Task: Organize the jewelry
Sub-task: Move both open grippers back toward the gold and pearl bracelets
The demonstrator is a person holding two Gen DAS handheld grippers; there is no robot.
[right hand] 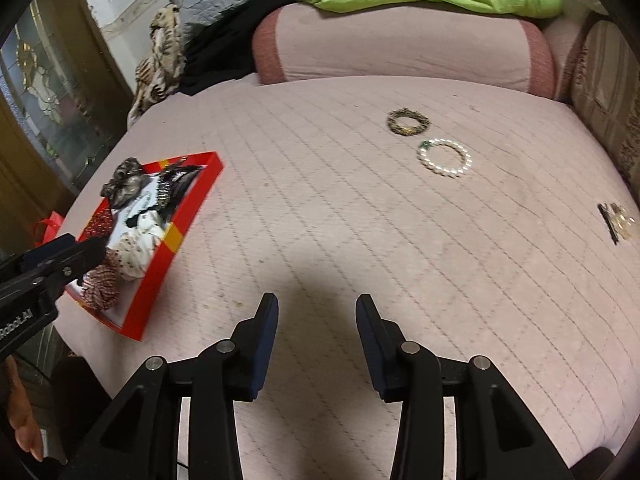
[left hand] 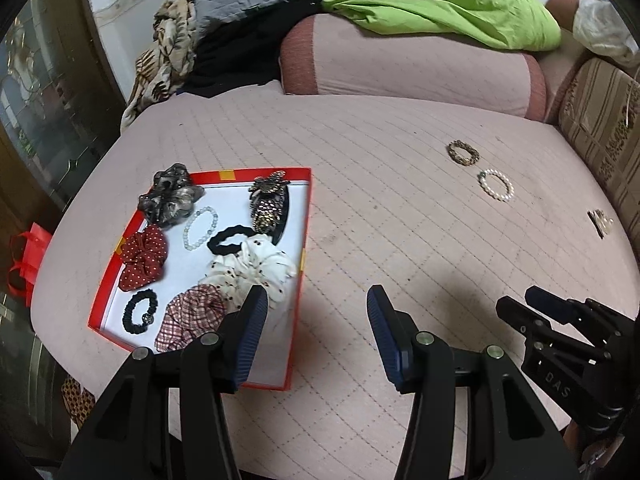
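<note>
Both grippers, left (left hand: pixel 316 300) and right (right hand: pixel 316 308), hang open and empty; 3 pieces wait near the bed's (right hand: pixel 320 220) right edge, apart from the box (left hand: pixel 298 256).

Red box (left hand: pixel 305 216); red white-dotted scrunchie (left hand: pixel 144 258); pink quilted cover (left hand: pixel 400 208); white bracelet (right hand: pixel 444 157).

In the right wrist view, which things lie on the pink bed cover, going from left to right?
red box → dark beaded bracelet → white pearl bracelet → hair clip.
</note>
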